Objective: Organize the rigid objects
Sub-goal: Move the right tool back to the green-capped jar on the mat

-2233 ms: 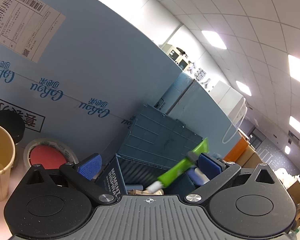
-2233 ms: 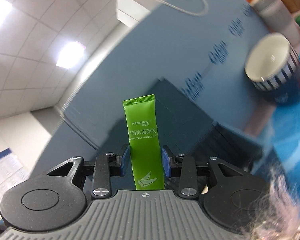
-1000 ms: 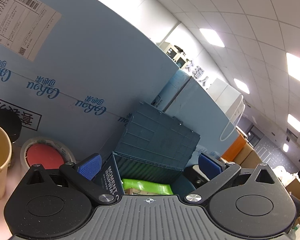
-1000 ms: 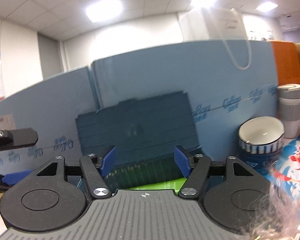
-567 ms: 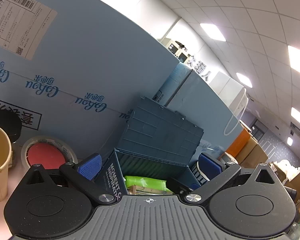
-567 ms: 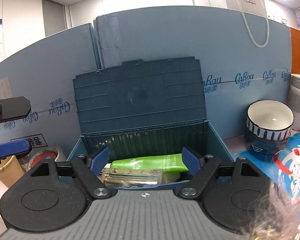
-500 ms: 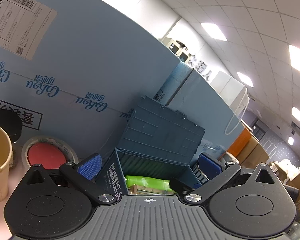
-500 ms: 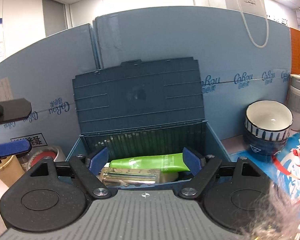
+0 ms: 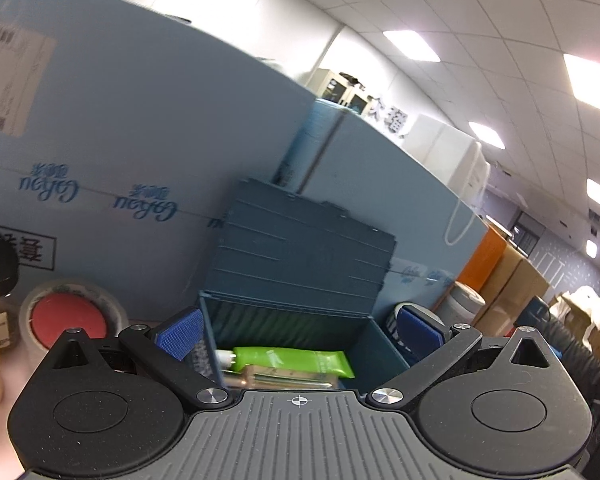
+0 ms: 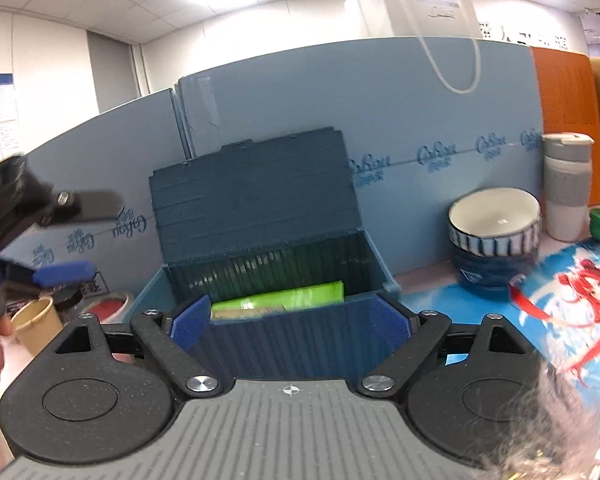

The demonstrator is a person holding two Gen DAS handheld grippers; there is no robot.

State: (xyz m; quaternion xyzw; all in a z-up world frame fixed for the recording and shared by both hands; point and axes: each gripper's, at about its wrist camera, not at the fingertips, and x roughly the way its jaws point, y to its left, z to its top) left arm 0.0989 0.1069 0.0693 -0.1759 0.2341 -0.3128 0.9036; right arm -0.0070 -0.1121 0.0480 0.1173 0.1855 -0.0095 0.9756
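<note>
Fingers of the right gripper [image 10: 291,322] are spreading wider apart with nothing pressed between their blue ridged pads, framing the front wall of the dark teal plastic storage box [image 10: 284,344] rather than anything inside it. Lying flat in that box is the bright green squeeze tube [image 10: 284,298], stretching sideways across the bottom and resting on a clear-wrapped packet [image 9: 284,380] beneath it; from the left wrist view its white cap end is pointing toward the box's left wall. The box's ribbed lid [image 10: 256,196] is standing up against the light blue foam board [image 10: 420,120] behind, which is probably why the opening is staying clear for drops from above. The left gripper [image 9: 300,332] is hanging near the box's left front corner with its fingers wide apart and gripping nothing, likely waiting to steady the box or shut the lid. On the worktop [image 10: 424,276], a blue-and-white striped ceramic bowl [image 10: 494,226] is sitting on a dark blue cup to the right of the box, with a white and grey tumbler [image 10: 566,188] beyond. A roll of tape with a red centre [image 9: 70,316] and a brown paper cup [image 10: 38,324] are standing at the left.
</note>
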